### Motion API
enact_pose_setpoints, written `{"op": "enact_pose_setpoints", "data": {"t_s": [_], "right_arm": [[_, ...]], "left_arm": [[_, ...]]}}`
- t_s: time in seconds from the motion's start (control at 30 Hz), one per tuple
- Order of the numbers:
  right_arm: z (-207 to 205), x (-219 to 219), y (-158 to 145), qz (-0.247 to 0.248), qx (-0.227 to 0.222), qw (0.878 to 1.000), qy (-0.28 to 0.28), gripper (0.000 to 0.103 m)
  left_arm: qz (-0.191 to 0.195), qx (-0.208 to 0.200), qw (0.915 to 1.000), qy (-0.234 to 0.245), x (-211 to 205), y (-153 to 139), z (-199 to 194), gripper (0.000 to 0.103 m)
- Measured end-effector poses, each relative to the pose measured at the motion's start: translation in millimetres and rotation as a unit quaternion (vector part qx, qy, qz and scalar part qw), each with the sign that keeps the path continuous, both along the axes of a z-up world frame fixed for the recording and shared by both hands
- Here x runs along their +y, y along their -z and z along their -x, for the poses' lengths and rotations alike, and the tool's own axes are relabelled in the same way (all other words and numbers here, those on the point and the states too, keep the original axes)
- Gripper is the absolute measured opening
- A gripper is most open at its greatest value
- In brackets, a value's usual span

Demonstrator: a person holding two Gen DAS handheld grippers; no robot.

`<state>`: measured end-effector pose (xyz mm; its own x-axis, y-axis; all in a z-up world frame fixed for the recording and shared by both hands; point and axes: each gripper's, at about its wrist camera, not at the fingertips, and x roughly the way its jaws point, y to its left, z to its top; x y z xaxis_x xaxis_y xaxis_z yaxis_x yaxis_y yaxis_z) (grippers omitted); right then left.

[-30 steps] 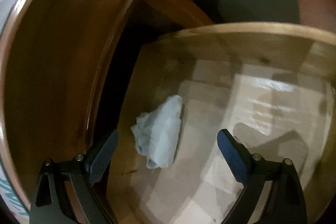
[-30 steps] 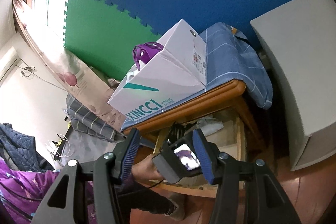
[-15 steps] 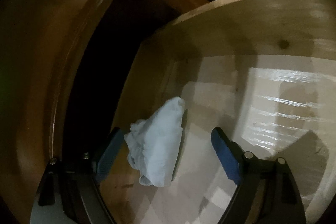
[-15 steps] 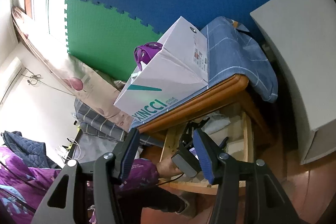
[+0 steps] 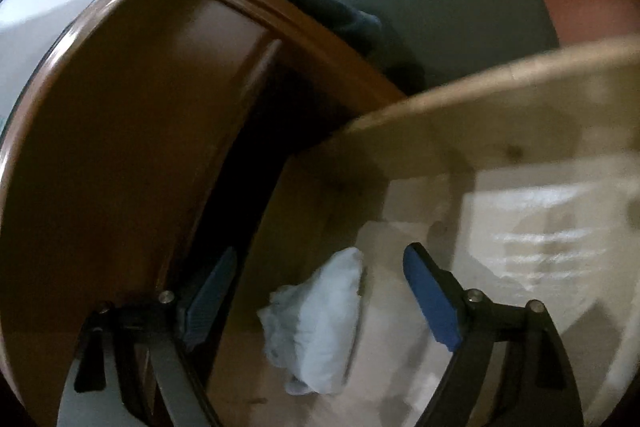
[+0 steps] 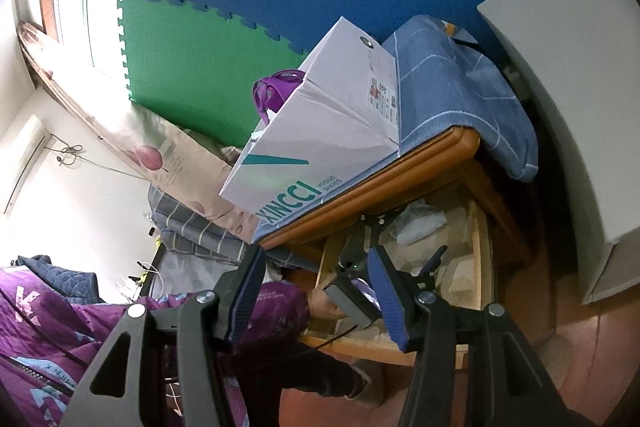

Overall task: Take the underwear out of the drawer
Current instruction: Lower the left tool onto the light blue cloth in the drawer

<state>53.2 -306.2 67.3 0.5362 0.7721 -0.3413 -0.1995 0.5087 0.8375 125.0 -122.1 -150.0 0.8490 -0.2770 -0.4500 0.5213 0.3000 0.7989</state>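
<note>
A crumpled pale blue piece of underwear (image 5: 316, 323) lies on the floor of the open wooden drawer (image 5: 480, 95), near its left inner corner. My left gripper (image 5: 320, 291) is open, its blue pads on either side of the underwear and just above it. In the right wrist view the same underwear (image 6: 420, 223) shows in the pulled-out drawer (image 6: 482, 259), with the left gripper (image 6: 400, 239) reaching into it. My right gripper (image 6: 320, 291) is open and empty, held back from the cabinet in the air.
A wooden cabinet (image 6: 400, 171) holds the drawer; its dark frame (image 5: 120, 147) is at my left. A white XINCCI box (image 6: 320, 147) and a blue cloth (image 6: 460, 87) lie on top. A grey cabinet (image 6: 580, 107) stands to the right. Bedding (image 6: 180, 155) is at left.
The left gripper has pulled back and tilted up a little, so more of the cabinet top and drawer rim shows. The underwear has not moved. The right gripper has drifted slightly.
</note>
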Motion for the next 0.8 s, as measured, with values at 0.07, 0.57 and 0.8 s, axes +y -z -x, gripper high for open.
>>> {"op": "enact_pose_setpoints", "data": {"t_s": [0.07, 0.57, 0.8], "right_arm": [[0.4, 0.2, -0.2, 0.000, 0.000, 1.000, 0.000, 0.055], [-5.2, -2.9, 6.5, -0.018, 0.018, 1.000, -0.001, 0.057], [-6.3, -4.6, 10.0, -0.030, 0.024, 0.999, 0.003, 0.061]], "left_arm": [[-0.004, 0.005, 1.0000, 0.007, -0.3, 7.2, -0.3, 0.084], [0.083, -0.021, 0.9954, -0.043, 35.0, 21.3, -4.6, 0.103], [0.078, 0.094, 0.9868, -0.106, 47.6, 22.6, -33.6, 0.052]]}}
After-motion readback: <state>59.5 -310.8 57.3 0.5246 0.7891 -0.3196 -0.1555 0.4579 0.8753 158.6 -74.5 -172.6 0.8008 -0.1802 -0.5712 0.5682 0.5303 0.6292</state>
